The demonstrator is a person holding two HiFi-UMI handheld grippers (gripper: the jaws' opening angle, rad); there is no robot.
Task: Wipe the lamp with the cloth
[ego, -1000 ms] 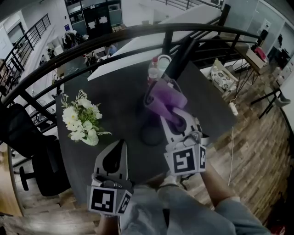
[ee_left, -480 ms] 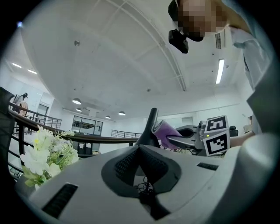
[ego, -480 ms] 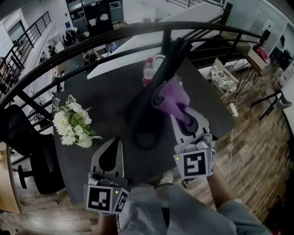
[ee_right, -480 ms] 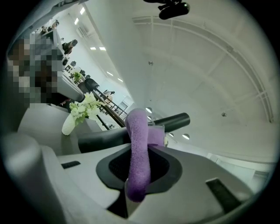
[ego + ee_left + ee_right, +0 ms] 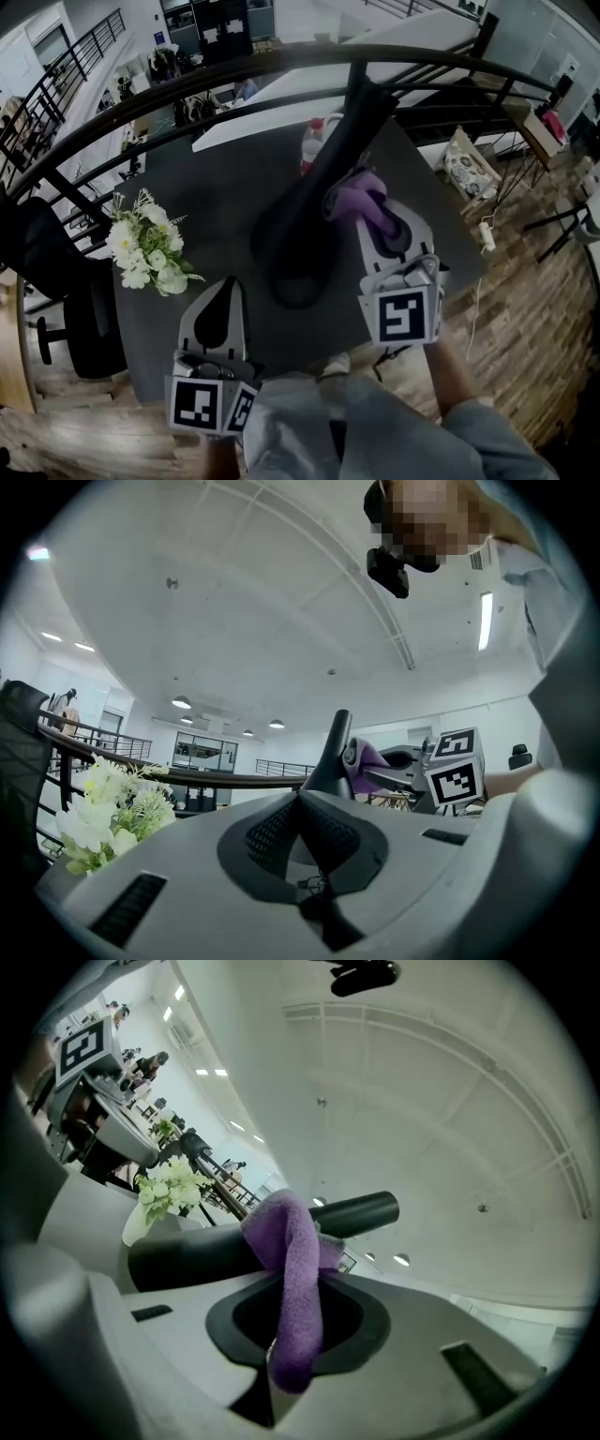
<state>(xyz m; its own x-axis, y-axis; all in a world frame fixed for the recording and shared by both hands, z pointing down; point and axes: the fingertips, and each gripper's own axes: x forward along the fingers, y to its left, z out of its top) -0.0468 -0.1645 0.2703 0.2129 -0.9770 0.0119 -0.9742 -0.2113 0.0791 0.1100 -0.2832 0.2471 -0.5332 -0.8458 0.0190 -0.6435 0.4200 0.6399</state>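
since a second ago the right gripper [image 5: 377,214] has shifted a little to the right and the purple cloth [image 5: 352,195] is bunched tighter, pressed against the right side of the black lamp [image 5: 302,234] partway up its slanted arm. its fingers are pinching the cloth: in the right gripper view a purple fold hangs down between them and loops over the lamp's dark round arm. the lamp's round base rests on the dark worktop [image 5: 216,187], and its arm rises toward the far edge, crossing in front of a clear bottle [image 5: 312,142] with a red cap. the left gripper [image 5: 226,289] is held low at the near edge of the worktop, well apart from the lamp, its fingers pressed together with nothing between them (the left gripper view shows them meeting at the tips). a bunch of white flowers [image 5: 142,251] stands on the worktop's left side, beside the left gripper and apart from the lamp's base. a black chair [image 5: 56,281] stands off the worktop's left edge.
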